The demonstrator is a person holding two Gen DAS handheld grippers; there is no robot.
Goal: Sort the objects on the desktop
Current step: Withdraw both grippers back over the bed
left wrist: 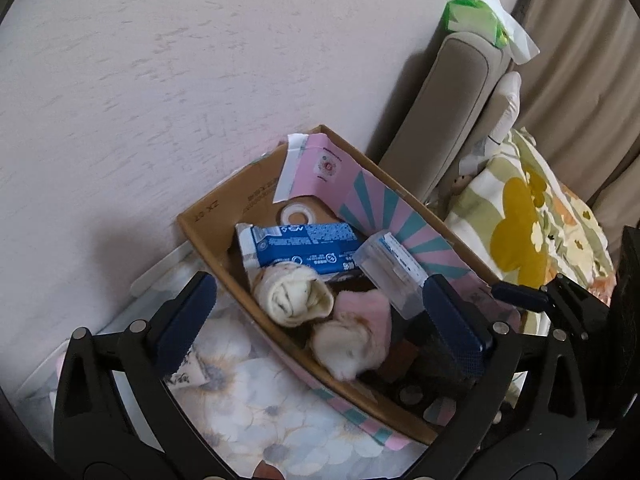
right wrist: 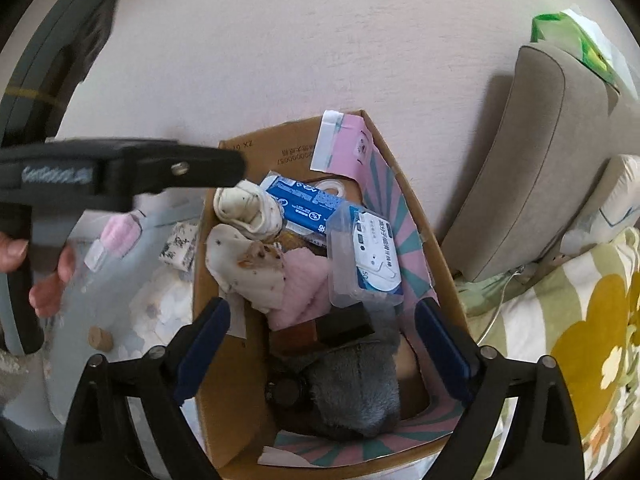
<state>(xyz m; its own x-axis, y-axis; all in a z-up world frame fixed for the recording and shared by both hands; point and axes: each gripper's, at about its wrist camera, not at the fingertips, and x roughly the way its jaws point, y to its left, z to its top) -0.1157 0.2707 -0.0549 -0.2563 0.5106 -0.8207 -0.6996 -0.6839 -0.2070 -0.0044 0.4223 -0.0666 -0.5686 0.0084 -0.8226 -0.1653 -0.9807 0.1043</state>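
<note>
An open cardboard box (left wrist: 208, 216) (right wrist: 208, 380) with a pink and teal lining stands against the wall. Inside lie a blue pack (left wrist: 304, 248) (right wrist: 304, 200), a rolled cream cloth (left wrist: 292, 296) (right wrist: 248, 208), a pink fluffy cloth (left wrist: 368, 308) (right wrist: 304, 284), a clear plastic case (left wrist: 396, 276) (right wrist: 360, 256), a tape roll (left wrist: 294, 216) and a grey furry item (right wrist: 352, 384). My left gripper (left wrist: 320, 284) hangs open above the box's left part, nothing between its pads. Over the box's near end my right gripper (right wrist: 323, 306) is open and holds nothing.
A small patterned packet (left wrist: 188, 368) (right wrist: 180, 250), a pink item (right wrist: 118, 234) and a cork (right wrist: 100, 336) lie on the floral tablecloth (left wrist: 248, 400) left of the box. A sofa arm (right wrist: 540, 160) with a green tissue pack (right wrist: 568, 40) and a flowered blanket (right wrist: 580, 340) are to the right.
</note>
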